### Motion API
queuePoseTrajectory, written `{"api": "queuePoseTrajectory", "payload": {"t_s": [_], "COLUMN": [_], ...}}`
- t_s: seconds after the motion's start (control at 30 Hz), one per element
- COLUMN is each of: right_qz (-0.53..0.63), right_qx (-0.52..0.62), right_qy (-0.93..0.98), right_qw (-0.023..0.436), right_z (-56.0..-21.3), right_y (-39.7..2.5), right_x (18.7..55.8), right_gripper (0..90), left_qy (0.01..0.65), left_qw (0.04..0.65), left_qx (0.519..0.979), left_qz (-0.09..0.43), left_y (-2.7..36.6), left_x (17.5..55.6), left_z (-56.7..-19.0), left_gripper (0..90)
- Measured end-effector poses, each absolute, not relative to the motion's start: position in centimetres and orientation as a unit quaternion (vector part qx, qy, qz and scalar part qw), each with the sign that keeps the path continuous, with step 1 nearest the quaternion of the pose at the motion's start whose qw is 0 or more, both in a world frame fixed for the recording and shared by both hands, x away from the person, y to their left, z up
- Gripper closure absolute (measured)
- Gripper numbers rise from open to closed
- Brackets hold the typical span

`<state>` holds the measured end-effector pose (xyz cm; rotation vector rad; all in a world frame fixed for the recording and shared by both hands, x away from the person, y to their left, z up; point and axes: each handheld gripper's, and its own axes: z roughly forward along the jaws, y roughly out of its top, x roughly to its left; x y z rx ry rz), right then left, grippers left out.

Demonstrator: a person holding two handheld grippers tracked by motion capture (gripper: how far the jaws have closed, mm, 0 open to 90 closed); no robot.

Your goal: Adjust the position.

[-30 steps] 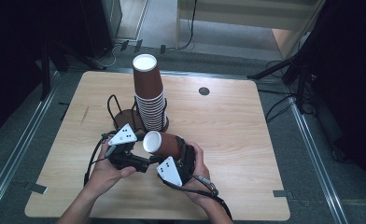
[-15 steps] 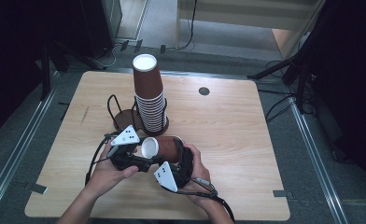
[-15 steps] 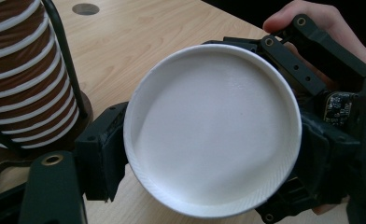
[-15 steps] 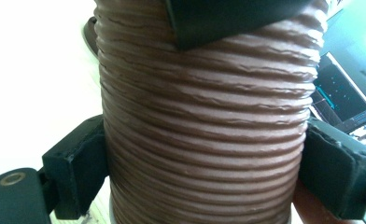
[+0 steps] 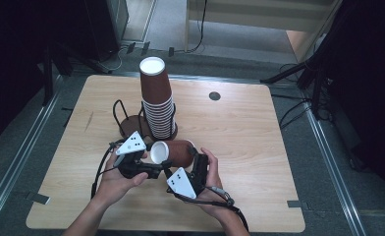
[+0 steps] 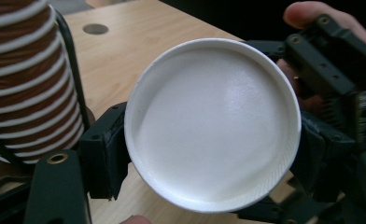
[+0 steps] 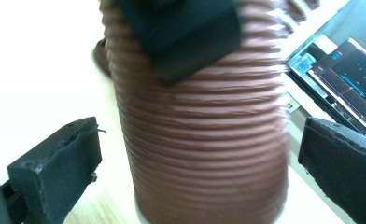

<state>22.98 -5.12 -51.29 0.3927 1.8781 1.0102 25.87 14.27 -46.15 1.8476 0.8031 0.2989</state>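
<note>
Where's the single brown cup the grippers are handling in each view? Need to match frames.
High view: the single brown cup lies on its side at lower centre, between the two grippers, white base toward the left gripper.
Left gripper view: its white base faces the camera, centre.
Right gripper view: its ribbed brown wall stands between the jaws.
Shared landmark: the cup stack.

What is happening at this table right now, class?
A person works with two handheld grippers over a wooden table. The left gripper holds a brown paper cup on its side, its jaws pressing at the white bottom end. The right gripper sits by the cup's body with its jaws spread and clear of the sides. Behind stands a tall stack of cups in a wire holder.
</note>
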Motion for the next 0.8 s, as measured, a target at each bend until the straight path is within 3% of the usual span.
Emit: {"api": "queuePoseTrajectory", "payload": {"t_s": [0.4, 0.5, 0.57, 0.8], "right_qz": [0.458, 0.465, 0.485, 0.494], "right_qx": [0.222, 0.231, 0.244, 0.292], "right_qy": [0.744, 0.748, 0.752, 0.728], "right_qw": [0.434, 0.413, 0.373, 0.375], "right_z": [-49.9, -49.8, -49.8, -49.5], "right_y": [-6.2, -6.2, -6.3, -6.4], "right_x": [22.6, 22.5, 22.2, 22.2], "right_gripper": [0.0, 0.0, 0.0, 5.6], "left_qy": [0.34, 0.345, 0.347, 0.35], "left_qw": [0.561, 0.573, 0.583, 0.6], "left_qx": [0.74, 0.727, 0.717, 0.687], "left_qz": [0.149, 0.154, 0.16, 0.214], "left_y": [15.1, 15.2, 15.3, 15.0], "left_x": [26.0, 25.9, 25.9, 25.5], "left_z": [-46.2, -46.1, -46.1, -46.6], "left_gripper": [24.7, 24.7, 24.6, 24.5]}}
